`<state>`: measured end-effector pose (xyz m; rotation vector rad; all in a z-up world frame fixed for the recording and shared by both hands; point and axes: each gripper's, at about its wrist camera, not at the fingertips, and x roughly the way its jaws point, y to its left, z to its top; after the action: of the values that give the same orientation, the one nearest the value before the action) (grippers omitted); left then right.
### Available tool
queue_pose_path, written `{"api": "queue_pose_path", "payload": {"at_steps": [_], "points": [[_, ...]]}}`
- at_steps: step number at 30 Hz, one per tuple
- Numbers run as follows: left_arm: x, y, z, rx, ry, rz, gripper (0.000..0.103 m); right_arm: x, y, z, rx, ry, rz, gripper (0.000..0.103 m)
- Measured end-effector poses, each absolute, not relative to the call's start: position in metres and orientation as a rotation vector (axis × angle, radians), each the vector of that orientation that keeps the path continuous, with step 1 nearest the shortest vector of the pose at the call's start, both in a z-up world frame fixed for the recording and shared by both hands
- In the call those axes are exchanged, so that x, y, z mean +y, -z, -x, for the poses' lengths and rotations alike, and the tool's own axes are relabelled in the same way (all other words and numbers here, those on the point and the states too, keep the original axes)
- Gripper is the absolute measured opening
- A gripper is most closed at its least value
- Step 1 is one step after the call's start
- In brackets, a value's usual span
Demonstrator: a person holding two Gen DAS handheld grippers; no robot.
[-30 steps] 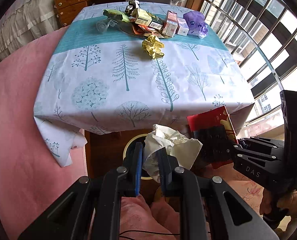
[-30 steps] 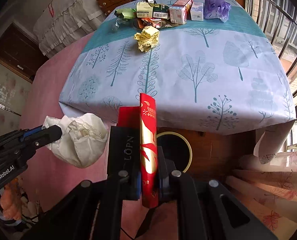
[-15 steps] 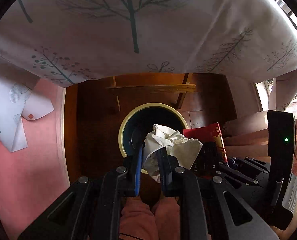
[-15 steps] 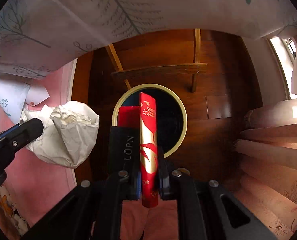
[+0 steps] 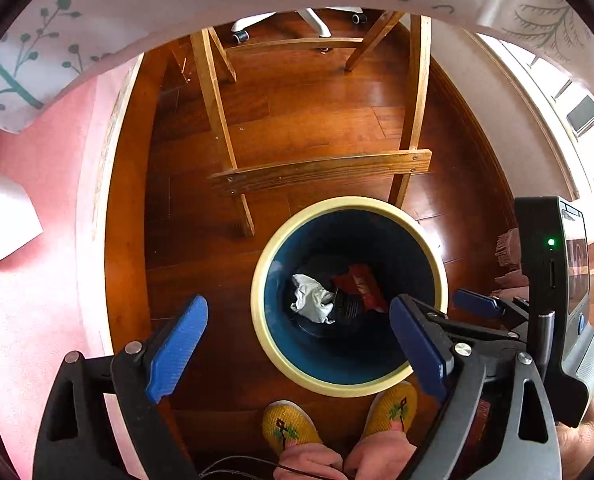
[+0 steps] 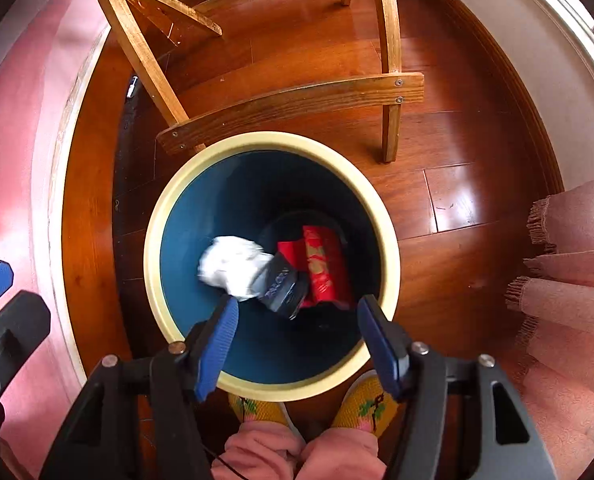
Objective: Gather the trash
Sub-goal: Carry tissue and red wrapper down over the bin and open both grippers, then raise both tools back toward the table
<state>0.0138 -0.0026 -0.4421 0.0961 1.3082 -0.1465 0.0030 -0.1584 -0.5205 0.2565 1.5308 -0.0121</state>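
A round bin with a cream rim [image 5: 317, 210] [image 6: 177, 184] and blue inside stands on the wood floor. Inside it lie a crumpled white paper wad [image 5: 311, 298] [image 6: 233, 266], a red and gold packet [image 5: 361, 286] [image 6: 323, 266] and a black packet [image 6: 283, 286]. My left gripper [image 5: 297, 352] is open and empty, just above the bin's near-left rim. My right gripper [image 6: 297, 340] is open and empty, over the bin's near edge; it also shows at the right of the left wrist view [image 5: 545, 300].
A wooden table frame [image 5: 321, 170] [image 6: 293, 104] stands right behind the bin. The tree-print tablecloth [image 5: 97, 12] hangs above. Pink carpet [image 5: 29, 280] lies to the left, curtain folds [image 6: 569, 240] to the right. The person's yellow slippers [image 5: 289, 428] [image 6: 365, 404] touch the bin's near side.
Both grippers opened over the bin. The white paper wad and the red and black packets dropped out of them into the bin. Both views now tilt further down.
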Motion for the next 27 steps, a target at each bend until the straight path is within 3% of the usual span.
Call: {"api": "queue_pose_path", "payload": {"at_steps": [5,15,27], "points": [[0.006,0.413,-0.017,1.267,0.097,-0.103,0.098,-0.160,0.495,-0.001,1.472,0.039,-0.267,0.063],[0.005,0.341,-0.020,1.247,0.092,-0.095,0.098,-0.165,0.418,0.004,1.430,0.032,-0.262,0.063],[-0.002,0.219,-0.020,1.230,0.153,-0.128,0.098,-0.170,0.291,0.007,1.377,0.021,-0.282,0.063]]}}
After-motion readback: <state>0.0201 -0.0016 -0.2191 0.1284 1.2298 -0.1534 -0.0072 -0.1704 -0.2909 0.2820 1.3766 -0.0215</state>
